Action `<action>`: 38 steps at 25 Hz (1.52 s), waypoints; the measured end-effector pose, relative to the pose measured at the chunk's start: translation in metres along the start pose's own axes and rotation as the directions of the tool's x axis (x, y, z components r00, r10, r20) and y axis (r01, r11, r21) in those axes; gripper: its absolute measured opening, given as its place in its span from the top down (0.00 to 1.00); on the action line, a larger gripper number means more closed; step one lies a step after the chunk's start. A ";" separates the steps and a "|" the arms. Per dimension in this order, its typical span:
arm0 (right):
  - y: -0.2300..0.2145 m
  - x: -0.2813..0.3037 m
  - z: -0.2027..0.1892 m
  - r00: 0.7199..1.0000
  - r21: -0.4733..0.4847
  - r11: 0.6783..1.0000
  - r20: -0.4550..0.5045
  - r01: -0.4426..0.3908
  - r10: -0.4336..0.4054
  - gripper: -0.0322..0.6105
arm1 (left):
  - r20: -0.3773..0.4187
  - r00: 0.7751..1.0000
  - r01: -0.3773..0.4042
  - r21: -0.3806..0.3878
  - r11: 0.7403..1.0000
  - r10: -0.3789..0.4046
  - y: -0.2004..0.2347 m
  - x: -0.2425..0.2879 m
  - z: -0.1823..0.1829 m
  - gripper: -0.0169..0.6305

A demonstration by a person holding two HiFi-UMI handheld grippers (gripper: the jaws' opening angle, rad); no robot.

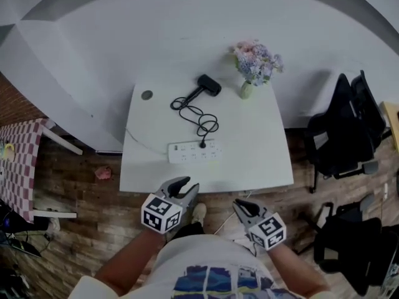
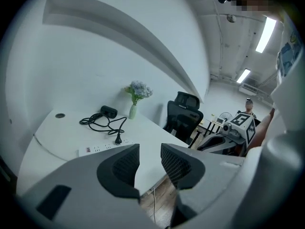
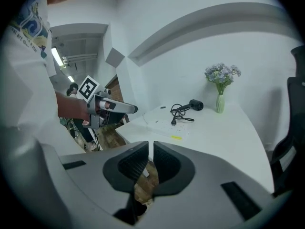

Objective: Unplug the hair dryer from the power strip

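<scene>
A black hair dryer [image 1: 209, 85] lies at the back of the white table [image 1: 262, 148], and its cord [image 1: 198, 116] coils toward me. The plug [image 1: 202, 144] stands in the white power strip [image 1: 194, 151] near the front edge. Both grippers hang in front of the table, off its near edge and apart from the strip. My left gripper [image 1: 181, 187] is open with nothing between its fingers; the left gripper view shows the strip [image 2: 102, 149] and plug [image 2: 117, 139] beyond them. My right gripper [image 1: 240, 206] is shut and empty, with only a thin slit between its pads [image 3: 164, 163].
A vase of flowers [image 1: 252, 67] stands at the table's back right corner. A round cable hole [image 1: 146, 94] sits at the back left. Black office chairs [image 1: 346, 129] crowd the right side, and a checked table [image 1: 22, 167] is at the left. Wooden floor lies below the grippers.
</scene>
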State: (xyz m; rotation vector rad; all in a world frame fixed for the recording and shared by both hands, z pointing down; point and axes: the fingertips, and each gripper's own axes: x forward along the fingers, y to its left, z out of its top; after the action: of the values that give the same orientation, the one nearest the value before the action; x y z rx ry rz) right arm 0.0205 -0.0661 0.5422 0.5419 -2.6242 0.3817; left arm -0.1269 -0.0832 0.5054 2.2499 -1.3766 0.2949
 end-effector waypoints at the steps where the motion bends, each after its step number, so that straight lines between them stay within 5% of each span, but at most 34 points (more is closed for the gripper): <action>1: -0.003 0.010 0.001 1.000 0.008 1.000 -0.009 0.009 -0.009 0.90 | -0.006 1.000 0.008 0.004 1.000 -0.008 0.009 0.005 0.002 0.78; 17: -0.046 0.123 0.008 0.991 -0.006 0.995 -0.088 0.100 -0.100 0.92 | -0.129 0.984 0.131 0.072 0.989 -0.121 0.098 0.086 0.004 0.78; 21: -0.053 0.137 0.004 0.982 0.000 0.995 -0.158 0.100 -0.099 0.93 | -0.154 0.979 0.148 0.077 0.986 -0.135 0.106 0.102 0.003 0.78; 38: -0.105 0.182 0.007 0.972 0.010 0.990 -0.193 0.138 -0.134 0.95 | -0.231 0.955 0.216 0.110 0.970 -0.186 0.124 0.164 0.013 0.78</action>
State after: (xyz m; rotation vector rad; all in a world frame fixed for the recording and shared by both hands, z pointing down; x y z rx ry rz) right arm -0.0880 -0.2183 0.6393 0.6544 -2.3847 0.4006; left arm -0.1598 -0.2642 0.5990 2.3613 -1.0315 0.5615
